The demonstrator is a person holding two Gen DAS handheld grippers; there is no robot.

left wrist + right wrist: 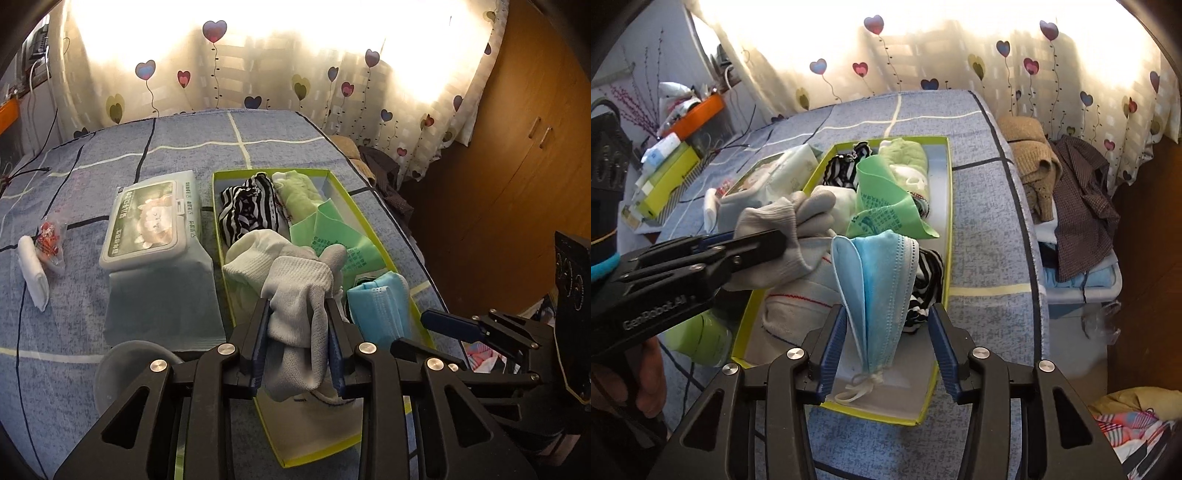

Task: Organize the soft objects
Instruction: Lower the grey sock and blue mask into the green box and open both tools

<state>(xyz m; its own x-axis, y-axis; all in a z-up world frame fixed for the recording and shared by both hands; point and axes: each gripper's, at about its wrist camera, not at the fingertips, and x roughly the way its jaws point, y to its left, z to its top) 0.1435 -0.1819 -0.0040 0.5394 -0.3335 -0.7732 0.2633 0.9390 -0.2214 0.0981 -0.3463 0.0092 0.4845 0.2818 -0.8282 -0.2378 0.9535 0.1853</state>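
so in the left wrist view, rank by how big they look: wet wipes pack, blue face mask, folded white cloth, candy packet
1. wet wipes pack
2. blue face mask, though nearer the camera
3. folded white cloth
4. candy packet, close to the cloth in size

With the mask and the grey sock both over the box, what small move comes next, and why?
Probably lift the right gripper straight away: its jaws stand apart from the blue mask, which already stands in the yellow-green box. The left gripper holds the grey sock above the box.
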